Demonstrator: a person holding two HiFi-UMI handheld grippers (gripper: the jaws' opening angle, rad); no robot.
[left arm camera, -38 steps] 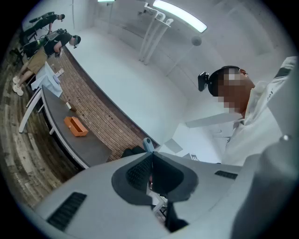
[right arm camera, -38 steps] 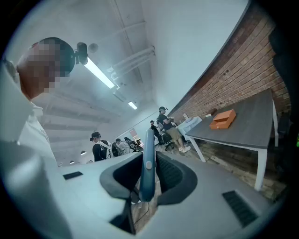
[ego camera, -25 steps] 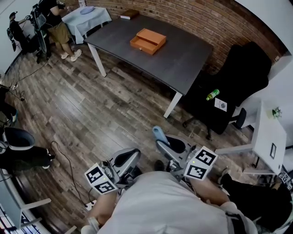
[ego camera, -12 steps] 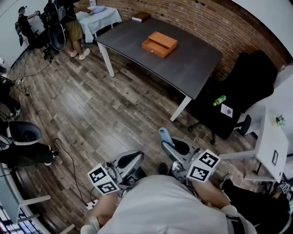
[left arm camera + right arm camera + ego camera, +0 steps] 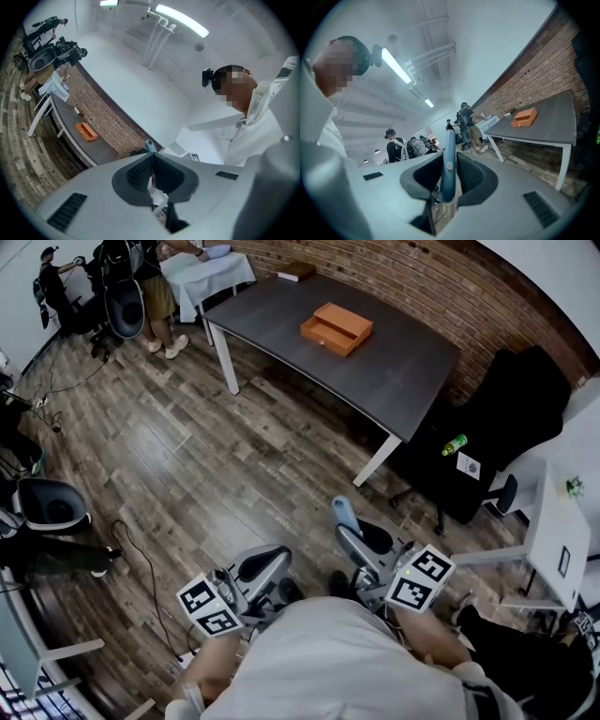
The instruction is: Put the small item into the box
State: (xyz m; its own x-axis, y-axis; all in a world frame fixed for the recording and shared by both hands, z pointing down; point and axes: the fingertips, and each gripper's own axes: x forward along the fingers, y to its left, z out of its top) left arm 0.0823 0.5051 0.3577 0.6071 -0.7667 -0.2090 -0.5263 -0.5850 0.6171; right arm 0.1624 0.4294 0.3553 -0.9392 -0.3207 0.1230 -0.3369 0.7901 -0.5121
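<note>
Down from the head camera, and the right gripper (image 5: 449,165) has its fingers clamped on the blue item (image 5: 449,140). It is a slim, flat piece standing upright between the two dark pads, its rounded tip poking out past them. The left gripper (image 5: 151,158) carries nothing: its fingers are pressed together, pad against pad.

In the head view both grippers sit low and close to the person's body, the left at about seven o'clock and the right at about five. They are near each other but apart, over the wooden floor (image 5: 187,456).

And the target? The orange box (image 5: 337,329) is up at twelve o'clock, well apart from both grippers. It lies flat on the dark grey table (image 5: 394,362), towards the side nearest the brick wall (image 5: 450,287). So the blue item is in the air in the right gripper, nowhere near the box.

The right gripper's own view puts the box at about two o'clock, on the table beyond the item's tip. The left gripper's view has it off at nine o'clock.

Round the room: a black chair (image 5: 511,409) at two o'clock, just beside the table, with a green bottle (image 5: 454,443) lying on it. A white table (image 5: 553,521) is at three. At eleven, people (image 5: 150,287) stand by a small cloth-covered table (image 5: 202,273).
</note>
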